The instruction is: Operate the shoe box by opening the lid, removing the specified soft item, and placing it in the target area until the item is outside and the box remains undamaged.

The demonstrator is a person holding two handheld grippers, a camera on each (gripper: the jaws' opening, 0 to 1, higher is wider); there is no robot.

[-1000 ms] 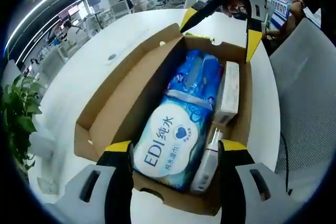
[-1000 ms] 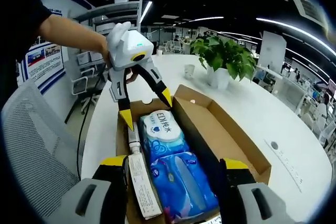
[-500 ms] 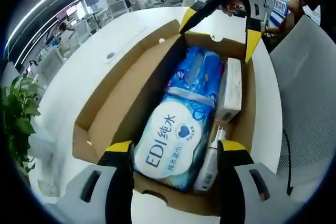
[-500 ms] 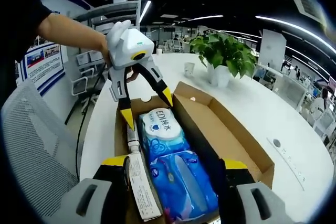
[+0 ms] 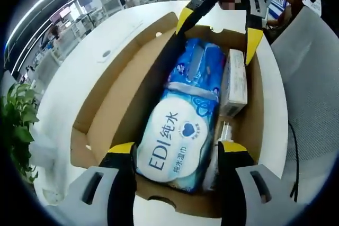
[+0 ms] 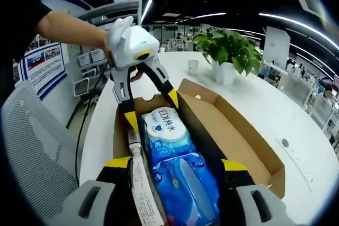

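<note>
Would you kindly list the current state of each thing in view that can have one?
Shoe box: open, lid folded flat alongside.
EDI wipes pack: inside the box, lying flat, not gripped.
Blue pack: inside the box, beyond the EDI pack.
White carton: inside, along the wall.
Left gripper: open, straddling the EDI pack.
Right gripper: open, straddling the blue pack.

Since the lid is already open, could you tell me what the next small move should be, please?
Probably close the left tool on the white wipes pack: its open jaws already straddle that pack's end inside the shoe box, while the right tool straddles the blue pack.
</note>
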